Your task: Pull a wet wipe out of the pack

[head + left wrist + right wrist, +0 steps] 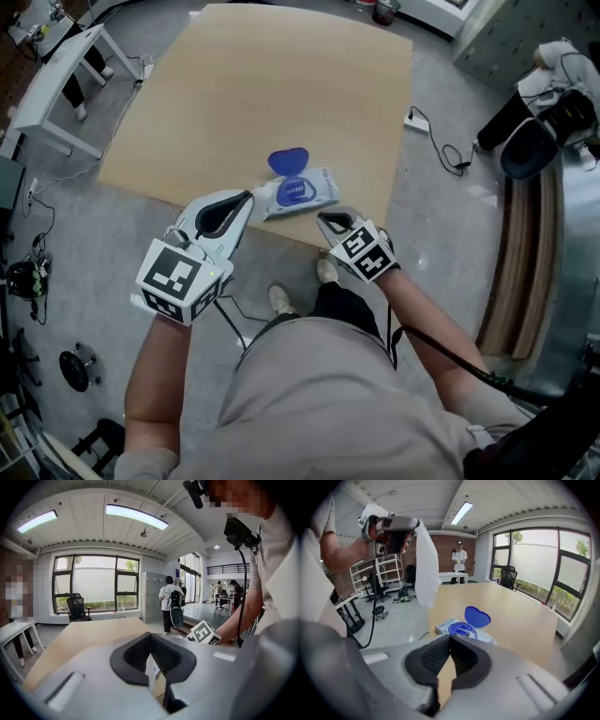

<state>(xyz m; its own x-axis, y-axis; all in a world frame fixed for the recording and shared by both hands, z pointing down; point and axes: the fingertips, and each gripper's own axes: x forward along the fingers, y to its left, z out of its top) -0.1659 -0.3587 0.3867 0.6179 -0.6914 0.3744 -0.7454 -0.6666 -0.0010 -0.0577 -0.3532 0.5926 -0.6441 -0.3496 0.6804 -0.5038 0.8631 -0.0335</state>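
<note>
The wet wipe pack [305,194] lies near the front edge of the wooden table [262,94], with its round blue lid [288,161] flipped open. In the right gripper view the pack [459,630] and lid [477,616] lie just beyond my right gripper [450,641], whose jaws are shut with nothing in them. My left gripper [248,197] is raised above the pack's left end and shut on a white wet wipe [425,569], which hangs loose below it, free of the pack. The wipe [151,670] shows as a white strip between the left jaws [151,639]. My right gripper [323,218] hovers at the table's front edge.
The table's front edge runs right under both grippers, with grey floor and the person's shoes [281,300] below. A white desk [56,84] stands at far left, and cables [450,155] lie on the floor at right. A person [169,602] stands beyond the table.
</note>
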